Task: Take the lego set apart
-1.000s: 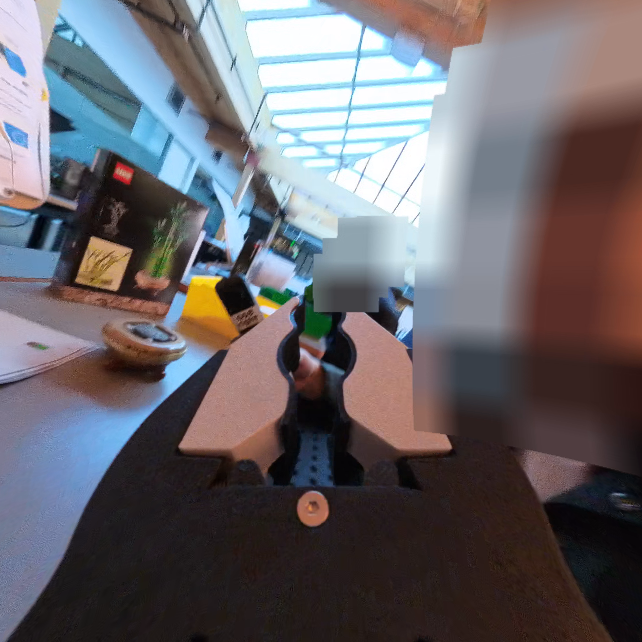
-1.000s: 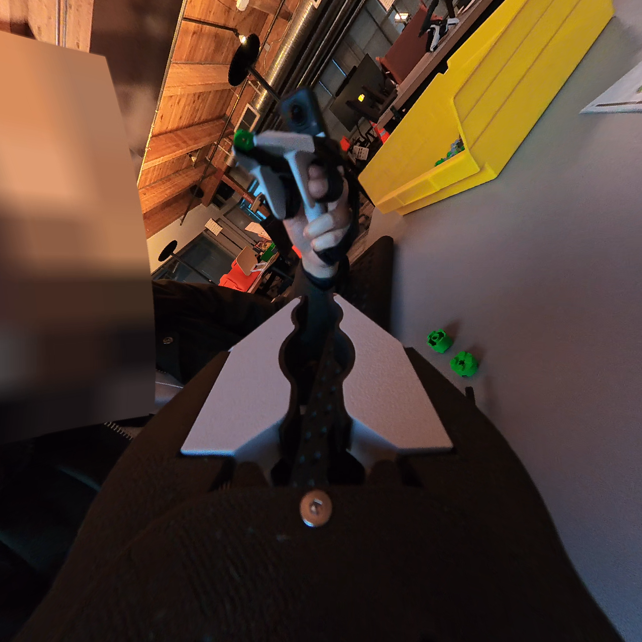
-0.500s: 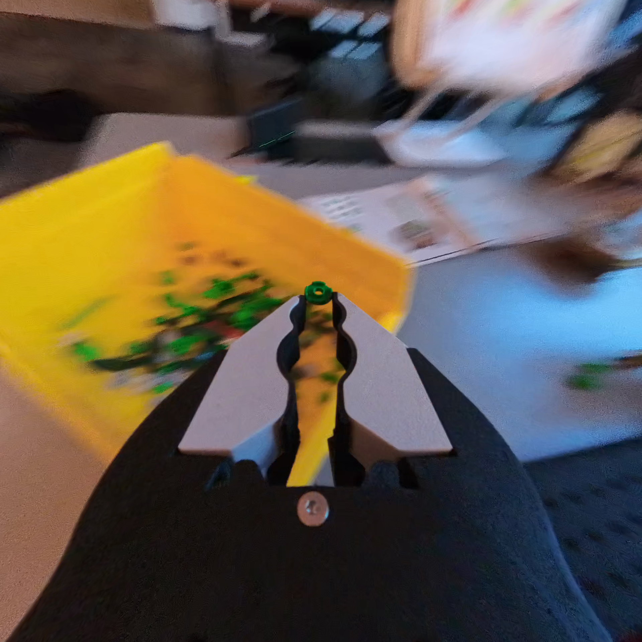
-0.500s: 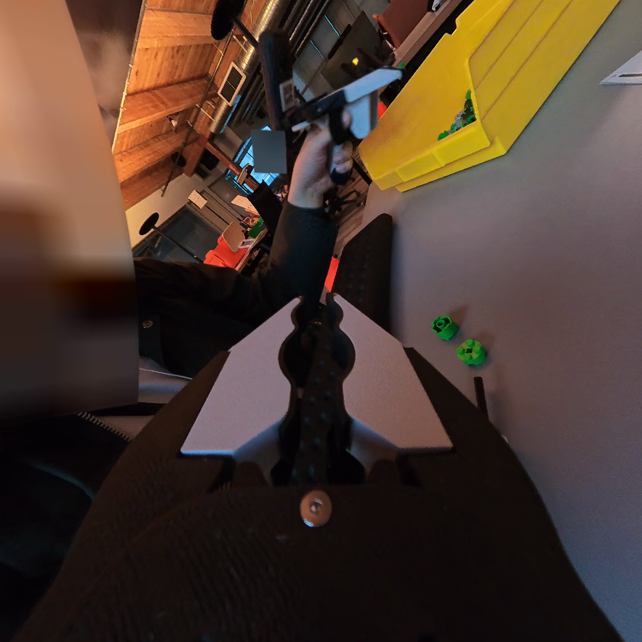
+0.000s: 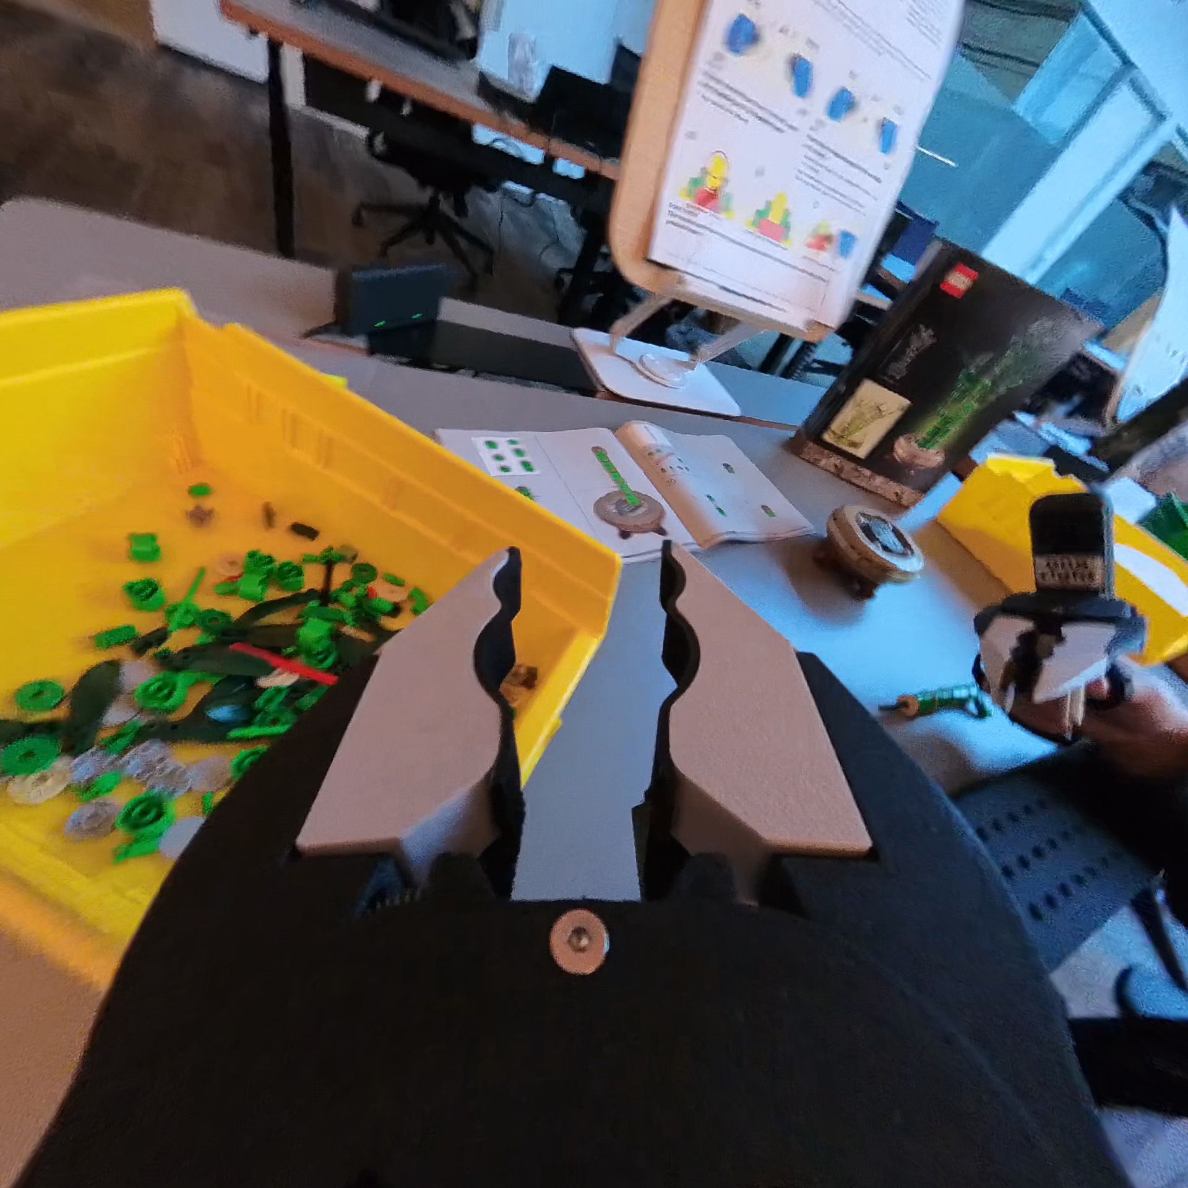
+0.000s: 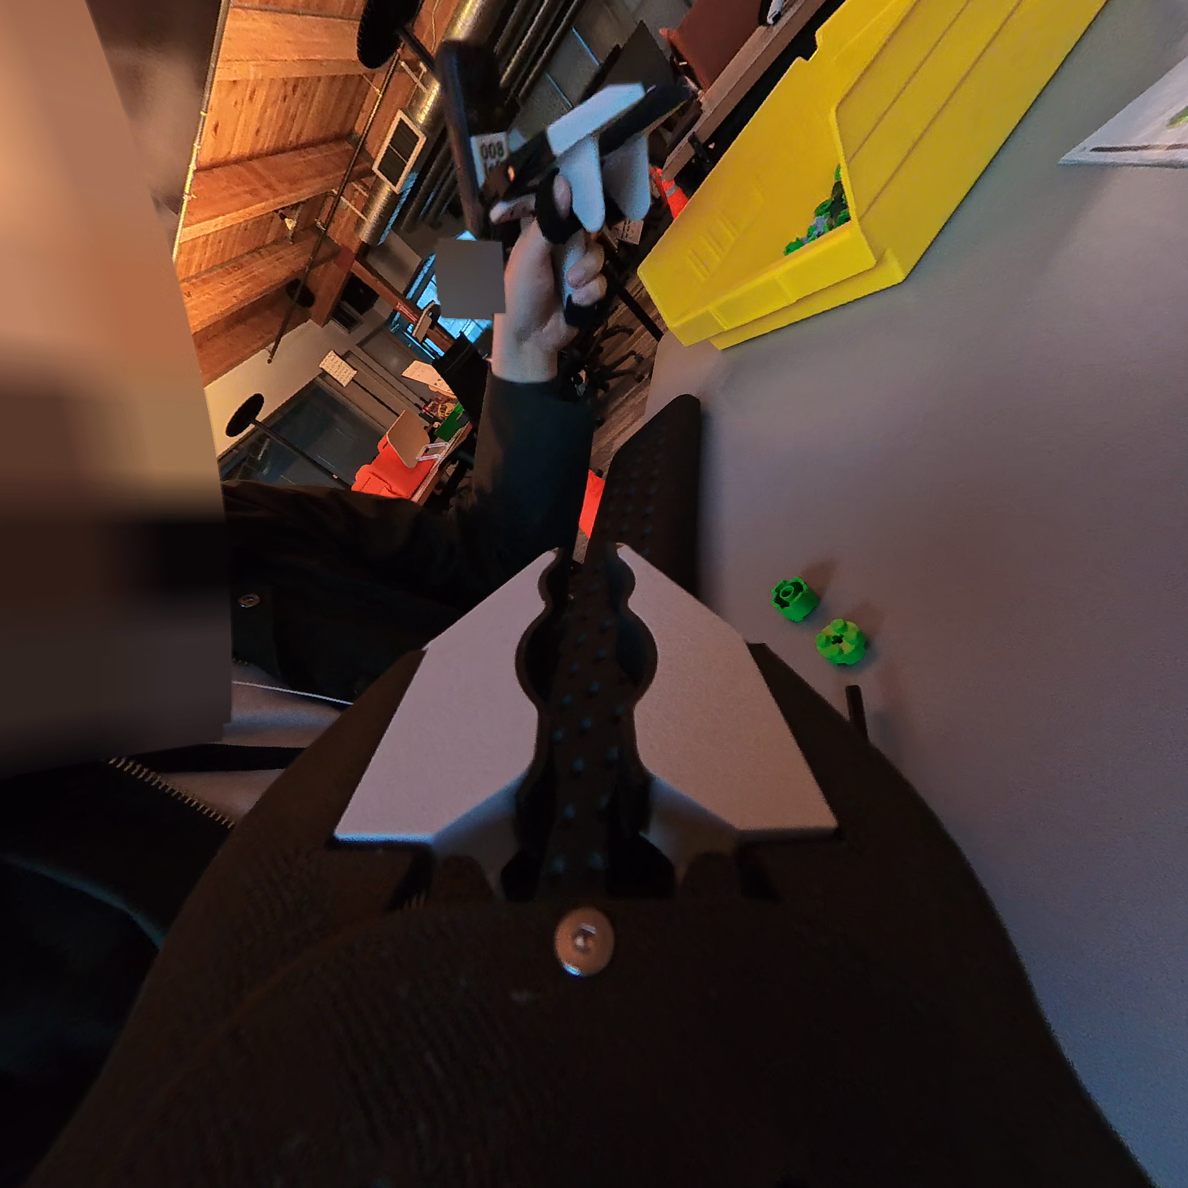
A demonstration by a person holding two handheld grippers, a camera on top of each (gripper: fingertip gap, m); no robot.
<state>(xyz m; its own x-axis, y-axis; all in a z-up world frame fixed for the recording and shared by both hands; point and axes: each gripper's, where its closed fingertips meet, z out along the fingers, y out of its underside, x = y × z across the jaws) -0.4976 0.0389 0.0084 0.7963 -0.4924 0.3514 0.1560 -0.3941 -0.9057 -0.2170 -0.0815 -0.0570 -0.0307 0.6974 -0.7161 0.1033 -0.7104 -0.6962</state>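
My left gripper (image 5: 588, 559) is open and empty above the near right rim of a yellow bin (image 5: 578, 585). The bin holds several loose green Lego pieces (image 5: 212, 643). In the right wrist view the left gripper (image 6: 614, 215) is held high in a hand near the same bin (image 6: 900, 161). My right gripper (image 6: 588, 556) is shut, with nothing visible between its tips, low by the table's near edge; it also shows in the left wrist view (image 5: 1061, 649). A short green stalk piece (image 5: 938, 697) lies beside it. Two green round bricks (image 6: 795, 598) (image 6: 840, 641) and a thin black rod (image 6: 855, 704) lie on the table.
An open instruction booklet (image 5: 643, 488), a round tan base (image 5: 868, 546), the Lego box (image 5: 932, 386), a stand with a printed sheet (image 5: 771, 161) and a second yellow bin (image 5: 1003, 514) are on the table. A black perforated chair (image 6: 649, 463) is at the table edge. The tips of one gripper are about 30 cm away from the tips of the other.
My left gripper swung from raised, shut on a small green round piece, to over the yellow bin. It has opened and the piece is gone from its tips. My right gripper barely moved.
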